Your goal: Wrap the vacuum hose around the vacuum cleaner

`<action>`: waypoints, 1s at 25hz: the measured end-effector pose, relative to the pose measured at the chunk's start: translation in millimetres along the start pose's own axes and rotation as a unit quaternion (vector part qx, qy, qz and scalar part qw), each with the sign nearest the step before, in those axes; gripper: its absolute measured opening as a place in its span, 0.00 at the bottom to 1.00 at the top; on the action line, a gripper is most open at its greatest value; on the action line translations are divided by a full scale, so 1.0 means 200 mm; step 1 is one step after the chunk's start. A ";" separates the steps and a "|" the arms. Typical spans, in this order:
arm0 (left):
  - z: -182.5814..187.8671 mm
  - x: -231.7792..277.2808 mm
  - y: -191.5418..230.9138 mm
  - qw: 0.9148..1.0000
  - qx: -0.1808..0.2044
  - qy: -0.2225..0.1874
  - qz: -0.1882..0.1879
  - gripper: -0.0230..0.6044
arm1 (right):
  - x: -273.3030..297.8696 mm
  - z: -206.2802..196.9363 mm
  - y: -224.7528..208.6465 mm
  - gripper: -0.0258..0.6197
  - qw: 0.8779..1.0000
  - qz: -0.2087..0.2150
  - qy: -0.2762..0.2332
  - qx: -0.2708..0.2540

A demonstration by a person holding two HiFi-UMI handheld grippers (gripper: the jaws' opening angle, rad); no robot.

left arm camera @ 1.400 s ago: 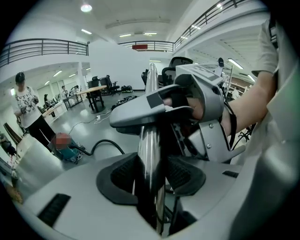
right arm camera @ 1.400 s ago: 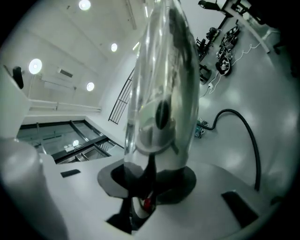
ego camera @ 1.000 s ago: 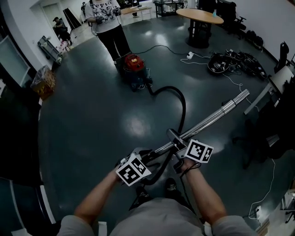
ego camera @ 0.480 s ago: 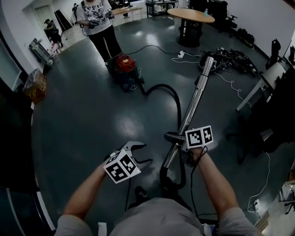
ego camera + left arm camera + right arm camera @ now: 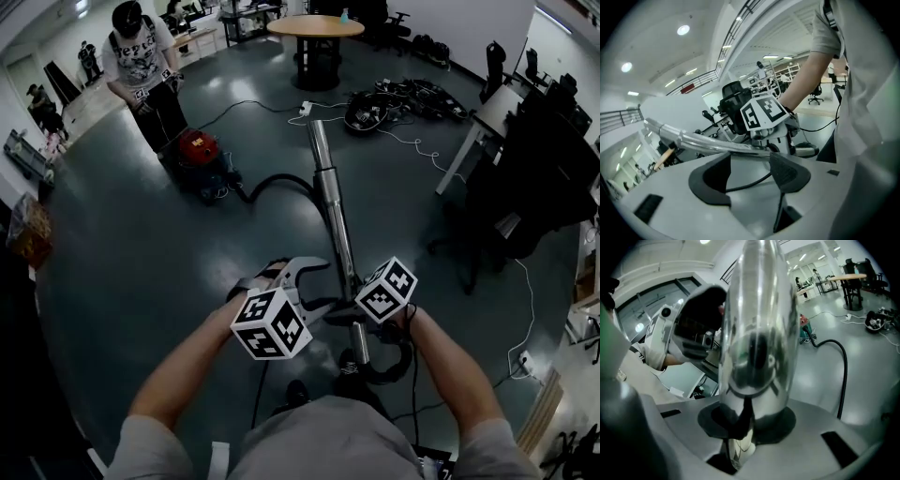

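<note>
The red vacuum cleaner [image 5: 200, 153] stands on the dark floor at the far left, and it also shows small in the right gripper view as the vacuum cleaner [image 5: 803, 329]. Its black hose [image 5: 272, 181] arcs from it toward the chrome wand [image 5: 330, 202], which points away from me. My right gripper [image 5: 356, 317] is shut on the wand's near end; there the wand [image 5: 757, 333] fills the view between the jaws, with the hose [image 5: 841, 366] beyond. My left gripper [image 5: 311, 281] is open just left of the wand. The left gripper [image 5: 750, 159] holds nothing, and the wand [image 5: 708, 145] passes just beyond its tips.
A person [image 5: 141, 61] stands bent over the vacuum cleaner. A round wooden table [image 5: 314, 26] is at the back, with a power strip [image 5: 305, 108] and a tangle of cables [image 5: 394, 101] on the floor. Desks and chairs [image 5: 525, 141] line the right side.
The wand has swung from pointing right to pointing straight ahead, carried by my right gripper. My left gripper has come off the wand's handle, rolled, risen, and now stands open beside it.
</note>
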State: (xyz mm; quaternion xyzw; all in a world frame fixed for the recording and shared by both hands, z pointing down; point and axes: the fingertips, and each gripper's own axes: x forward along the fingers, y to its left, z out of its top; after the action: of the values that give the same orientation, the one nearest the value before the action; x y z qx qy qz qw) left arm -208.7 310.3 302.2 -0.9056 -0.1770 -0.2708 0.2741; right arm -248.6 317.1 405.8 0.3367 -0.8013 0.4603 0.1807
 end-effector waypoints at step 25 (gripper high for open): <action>0.12 0.64 0.09 0.946 0.157 0.207 -0.191 0.46 | -0.19 -0.31 -0.31 0.18 0.991 0.067 0.101 -0.051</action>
State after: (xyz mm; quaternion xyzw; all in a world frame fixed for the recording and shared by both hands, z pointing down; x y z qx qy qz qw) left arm -90.1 331.6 352.8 -0.7241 -0.3265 -0.4684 0.3870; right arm -180.0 363.8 453.2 0.2247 -0.8223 0.4610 0.2466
